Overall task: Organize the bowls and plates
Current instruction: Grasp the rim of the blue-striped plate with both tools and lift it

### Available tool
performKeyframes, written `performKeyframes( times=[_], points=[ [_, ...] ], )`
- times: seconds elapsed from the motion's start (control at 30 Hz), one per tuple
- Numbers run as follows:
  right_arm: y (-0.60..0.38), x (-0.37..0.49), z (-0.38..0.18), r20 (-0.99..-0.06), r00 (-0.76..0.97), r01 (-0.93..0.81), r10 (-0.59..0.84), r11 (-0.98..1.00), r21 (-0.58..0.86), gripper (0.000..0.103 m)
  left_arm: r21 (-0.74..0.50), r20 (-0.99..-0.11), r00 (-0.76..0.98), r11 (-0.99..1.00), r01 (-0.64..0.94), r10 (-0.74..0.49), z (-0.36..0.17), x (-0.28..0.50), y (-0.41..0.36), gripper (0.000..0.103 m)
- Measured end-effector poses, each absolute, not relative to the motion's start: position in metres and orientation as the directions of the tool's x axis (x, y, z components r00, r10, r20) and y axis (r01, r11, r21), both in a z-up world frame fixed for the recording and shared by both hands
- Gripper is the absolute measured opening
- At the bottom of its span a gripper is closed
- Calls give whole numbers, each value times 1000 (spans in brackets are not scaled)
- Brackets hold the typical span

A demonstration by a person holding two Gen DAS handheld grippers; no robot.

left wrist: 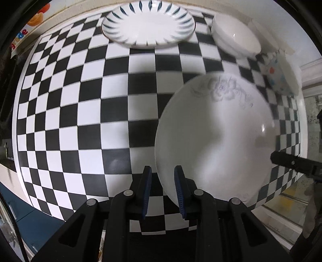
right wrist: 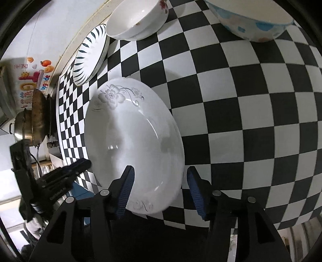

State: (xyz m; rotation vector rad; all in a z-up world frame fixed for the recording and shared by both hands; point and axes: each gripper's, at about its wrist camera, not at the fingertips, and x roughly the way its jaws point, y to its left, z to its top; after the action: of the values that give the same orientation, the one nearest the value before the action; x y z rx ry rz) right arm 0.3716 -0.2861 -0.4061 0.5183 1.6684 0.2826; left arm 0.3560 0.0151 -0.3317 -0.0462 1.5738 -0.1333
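Observation:
A white plate with a grey flower print (left wrist: pixel 217 137) (right wrist: pixel 134 137) lies on the checkered table. My left gripper (left wrist: pixel 163 191) has its jaws astride the plate's near rim, with gaps beside the rim, so it is open. My right gripper (right wrist: pixel 160 191) is open, its jaws wide around the plate's opposite rim without pinching it. The right gripper's finger (left wrist: pixel 289 161) shows in the left view and the left gripper (right wrist: pixel 66 175) in the right view. A blue-striped plate (left wrist: pixel 149 24) (right wrist: pixel 90 54) and a white bowl (left wrist: pixel 235 36) (right wrist: pixel 136 18) stand at the back.
A bowl with blue and orange dots (right wrist: pixel 251 20) (left wrist: pixel 279 76) sits near the table's right edge. Metal pots (right wrist: pixel 32 123) stand on a stove beyond the table's left end. The checkered table (left wrist: pixel 80 112) drops off close in front of both grippers.

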Motion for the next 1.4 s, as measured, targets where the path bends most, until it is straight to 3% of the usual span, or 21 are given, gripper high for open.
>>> performKeyframes(
  times=[0.23, 0.4, 0.67, 0.77, 0.97, 1.03, 1.4],
  points=[
    [-284, 407, -346, -909, 1, 94, 416, 905, 415, 57, -189, -978, 103, 981, -41, -184, -278, 409, 63, 24],
    [-243, 489, -303, -900, 99, -25, 423, 906, 423, 59, -210, -971, 148, 970, -127, -190, -283, 473, 102, 24],
    [-181, 639, -355, -905, 52, -40, 423, 906, 421, 58, -242, -970, 53, 948, -207, -236, -351, 557, 133, 24],
    [-166, 667, -388, -914, -10, -22, 405, 914, 405, 50, -273, -960, 2, 937, -219, -280, -375, 573, 135, 24],
    [-145, 690, -430, -944, -107, -68, 313, 944, 321, 23, -301, -950, -26, 935, -190, -311, -398, 586, 131, 23],
    [-144, 691, -440, -950, -131, -75, 283, 953, 294, 15, -305, -950, -18, 937, -169, -312, -397, 587, 127, 15],
    [-145, 682, -434, -950, -102, -74, 295, 950, 303, 14, -267, -963, 15, 951, -155, -268, -378, 580, 115, 15]
  ],
)
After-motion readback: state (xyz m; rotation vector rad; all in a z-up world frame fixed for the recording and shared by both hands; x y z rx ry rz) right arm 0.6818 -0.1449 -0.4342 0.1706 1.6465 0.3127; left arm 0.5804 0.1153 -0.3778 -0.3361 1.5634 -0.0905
